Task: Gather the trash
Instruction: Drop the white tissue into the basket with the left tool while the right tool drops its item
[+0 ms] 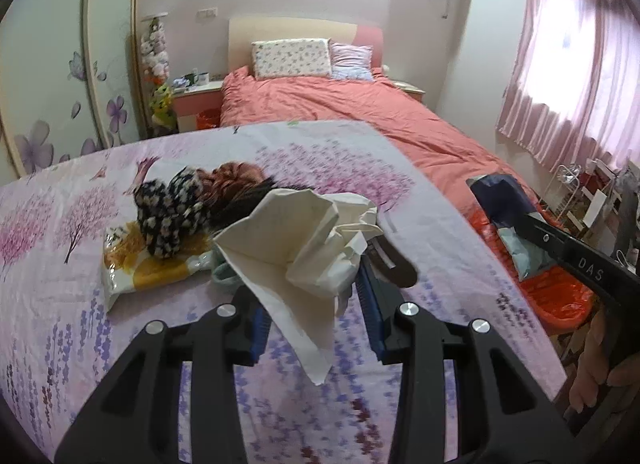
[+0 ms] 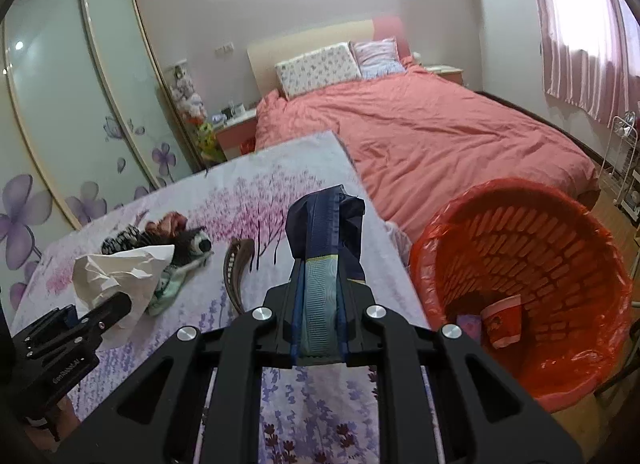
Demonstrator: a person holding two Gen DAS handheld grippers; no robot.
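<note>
My left gripper (image 1: 308,284) is shut on a crumpled white paper (image 1: 304,236) and holds it above the floral-clothed table (image 1: 60,324); the paper also shows in the right wrist view (image 2: 116,276). My right gripper (image 2: 324,232) is shut on a dark blue and teal wrapper (image 2: 324,224), held above the table's right edge, left of the orange bin (image 2: 528,264). The bin has an orange liner and holds a red paper cup (image 2: 502,320). The wrapper and bin also show in the left wrist view (image 1: 504,200), (image 1: 560,296).
On the table lie a brown hair clip (image 2: 238,264), several hair scrunchies (image 1: 176,212), a yellow-white packet (image 1: 136,264) and a pale green cloth (image 2: 168,288). A bed with a salmon cover (image 2: 440,136) stands behind the table, a wardrobe (image 2: 60,104) at left.
</note>
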